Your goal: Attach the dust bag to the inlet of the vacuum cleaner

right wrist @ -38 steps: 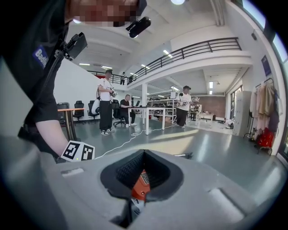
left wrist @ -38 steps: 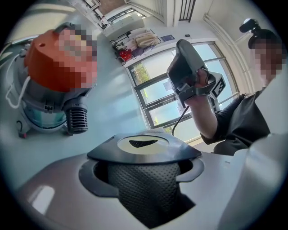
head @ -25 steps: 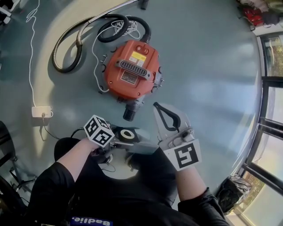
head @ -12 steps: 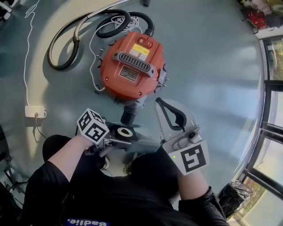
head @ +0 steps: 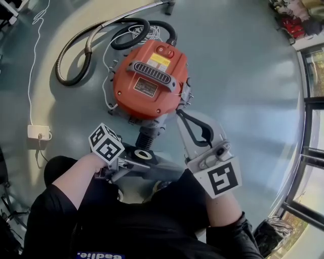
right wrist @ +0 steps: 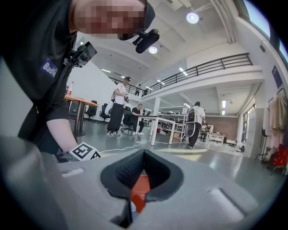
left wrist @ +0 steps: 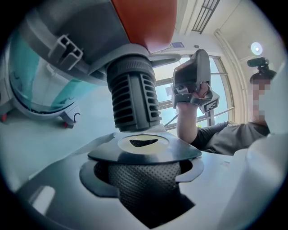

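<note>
The orange vacuum cleaner (head: 149, 83) lies on the floor, its grey ribbed inlet (head: 146, 135) pointing toward me. My left gripper (head: 132, 161) is shut on the dust bag's black collar (head: 144, 154), which has a pale ring round its hole. In the left gripper view the collar (left wrist: 143, 148) lies flat between the jaws, just under the ribbed inlet (left wrist: 132, 101), and the left gripper (left wrist: 144, 179) grips it from both sides. My right gripper (head: 179, 113) is shut on nothing, its tip beside the vacuum's right flank. In the right gripper view, orange shows through the right gripper's (right wrist: 139, 179) closed jaws.
A black hose (head: 91, 45) and a metal wand (head: 136, 11) curl behind the vacuum. A white cable runs to a power strip (head: 39, 132) at the left. Window frames (head: 309, 152) stand at the right. People and tables (right wrist: 135, 119) are far off across the hall.
Both grippers have come lower and nearer the vacuum. The collar now sits close under the inlet's mouth, and the right gripper's tip has reached the vacuum's side.
</note>
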### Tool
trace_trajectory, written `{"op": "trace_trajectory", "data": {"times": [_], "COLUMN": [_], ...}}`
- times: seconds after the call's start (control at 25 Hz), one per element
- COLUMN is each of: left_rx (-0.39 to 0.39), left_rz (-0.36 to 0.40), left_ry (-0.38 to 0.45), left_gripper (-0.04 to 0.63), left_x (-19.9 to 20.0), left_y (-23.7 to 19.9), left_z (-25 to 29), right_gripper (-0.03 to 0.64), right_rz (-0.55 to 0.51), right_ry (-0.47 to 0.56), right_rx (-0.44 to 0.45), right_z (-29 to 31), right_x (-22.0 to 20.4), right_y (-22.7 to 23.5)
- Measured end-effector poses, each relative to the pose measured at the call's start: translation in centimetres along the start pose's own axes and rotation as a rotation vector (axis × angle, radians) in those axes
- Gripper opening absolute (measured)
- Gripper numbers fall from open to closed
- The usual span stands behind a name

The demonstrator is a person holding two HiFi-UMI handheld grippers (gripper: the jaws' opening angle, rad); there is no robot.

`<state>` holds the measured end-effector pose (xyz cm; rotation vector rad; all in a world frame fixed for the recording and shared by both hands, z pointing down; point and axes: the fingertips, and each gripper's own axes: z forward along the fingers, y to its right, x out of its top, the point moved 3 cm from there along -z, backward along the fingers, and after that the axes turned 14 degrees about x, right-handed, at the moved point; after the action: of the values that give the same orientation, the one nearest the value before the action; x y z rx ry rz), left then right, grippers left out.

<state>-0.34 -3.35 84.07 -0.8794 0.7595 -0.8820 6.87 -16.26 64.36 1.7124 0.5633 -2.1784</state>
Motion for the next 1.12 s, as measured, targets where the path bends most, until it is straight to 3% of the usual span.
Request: {"op": "trace_trajectory", "data": {"times": [0.32, 0.4, 0.44, 0.6, 0.8, 1.12], "left_rx": [-0.015, -0.022, -0.023, -0.031, -0.046, -0.058], "left_rz": [0.005, 0.001, 0.002, 0.006, -0.045, -0.084], "left_ry": [0.005, 0.007, 0.010, 0.016, 0.006, 0.000], "left_gripper": [0.347, 0.347, 0.347, 0.347, 0.347, 0.345], "left_x": [0.3, 0.3, 0.3, 0.8, 1.2, 1.6], "left_y": [-0.1, -0.1, -0.1, 0.1, 0.1, 0.2], "left_z": [-0.5, -0.7, -0.7, -0.8, -0.7, -0.8], "right_gripper": [-0.005, 0.060, 0.061, 0.095, 0.135, 0.149], "right_rz": [-0.031, -0.033, -0.035, -0.069, -0.112, -0.153], "right_ry": [0.011, 0.000, -0.007, -0.049, -0.139, -0.206], "right_rx": [0.029, 0.033, 0.034, 0.050, 0.067, 0.130], "right_z": [0.7, 1.0, 1.1, 1.9, 3.8, 6.4], "right_x": [-1.5, -2.1, -2.4, -3.6, -5.2, -6.9], "right_y": [1.0, 1.2, 1.3, 2.5, 4.4, 6.3]}}
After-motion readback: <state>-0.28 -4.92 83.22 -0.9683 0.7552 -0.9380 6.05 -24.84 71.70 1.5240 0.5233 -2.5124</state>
